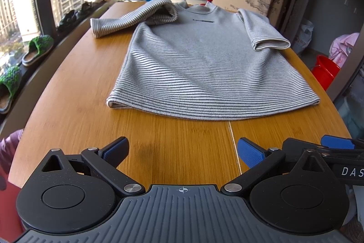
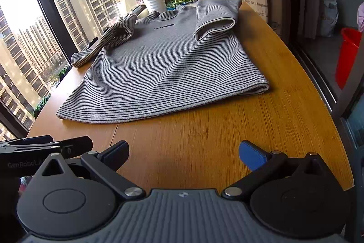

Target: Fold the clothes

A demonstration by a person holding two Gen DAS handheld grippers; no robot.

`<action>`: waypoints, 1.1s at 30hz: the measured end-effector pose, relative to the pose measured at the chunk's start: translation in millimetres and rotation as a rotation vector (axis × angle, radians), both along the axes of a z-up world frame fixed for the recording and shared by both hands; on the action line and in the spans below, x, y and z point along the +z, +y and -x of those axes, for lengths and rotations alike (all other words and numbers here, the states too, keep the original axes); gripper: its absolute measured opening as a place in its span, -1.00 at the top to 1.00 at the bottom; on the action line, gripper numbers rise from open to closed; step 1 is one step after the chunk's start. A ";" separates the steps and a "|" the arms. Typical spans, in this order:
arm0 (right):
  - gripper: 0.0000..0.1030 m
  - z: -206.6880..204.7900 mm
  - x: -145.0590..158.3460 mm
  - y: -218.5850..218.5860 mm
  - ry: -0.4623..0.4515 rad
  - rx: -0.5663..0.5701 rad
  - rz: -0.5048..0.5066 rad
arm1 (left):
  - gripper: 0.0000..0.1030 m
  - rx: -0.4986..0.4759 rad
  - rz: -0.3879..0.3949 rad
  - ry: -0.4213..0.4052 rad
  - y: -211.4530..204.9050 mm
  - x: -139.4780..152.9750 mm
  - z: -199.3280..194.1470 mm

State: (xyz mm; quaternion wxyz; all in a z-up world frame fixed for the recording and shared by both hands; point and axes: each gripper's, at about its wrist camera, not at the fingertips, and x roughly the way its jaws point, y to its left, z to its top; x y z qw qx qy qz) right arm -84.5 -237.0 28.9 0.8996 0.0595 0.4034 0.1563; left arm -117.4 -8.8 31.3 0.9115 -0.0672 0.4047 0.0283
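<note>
both grippers, left (image 1: 183,150) and right (image 2: 184,152), hang spread wide and empty over the near edge of the table (image 1: 68,88); the shirt (image 1: 193,65) lies flat further up with its left sleeve (image 1: 127,19) bunched, so i'd guess a fold traps that lump; thick knit could slip too

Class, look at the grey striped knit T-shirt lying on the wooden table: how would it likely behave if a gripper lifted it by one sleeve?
The grey striped knit T-shirt would probably droop limply, since its left sleeve already lies crumpled. It looks light. It may slide rather than catch on the smooth wooden table.
</note>
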 end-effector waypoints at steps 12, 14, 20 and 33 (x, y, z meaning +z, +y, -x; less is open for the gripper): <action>-1.00 -1.1 -0.8 1.6 -0.008 0.005 0.011 | -1.00 0.002 -0.003 0.011 0.9 -2.4 -4.3; -1.00 -1.2 -0.8 1.7 -0.008 0.006 0.011 | -1.00 0.003 -0.004 0.015 0.7 -3.1 -5.0; -1.00 -2.1 -0.9 2.3 -0.009 0.007 0.011 | -1.00 0.005 -0.007 0.017 1.6 -3.2 -5.6; -1.00 -56.7 19.7 -9.3 -0.108 0.059 -0.076 | -1.00 -0.118 -0.055 -0.142 -0.3 26.8 -54.6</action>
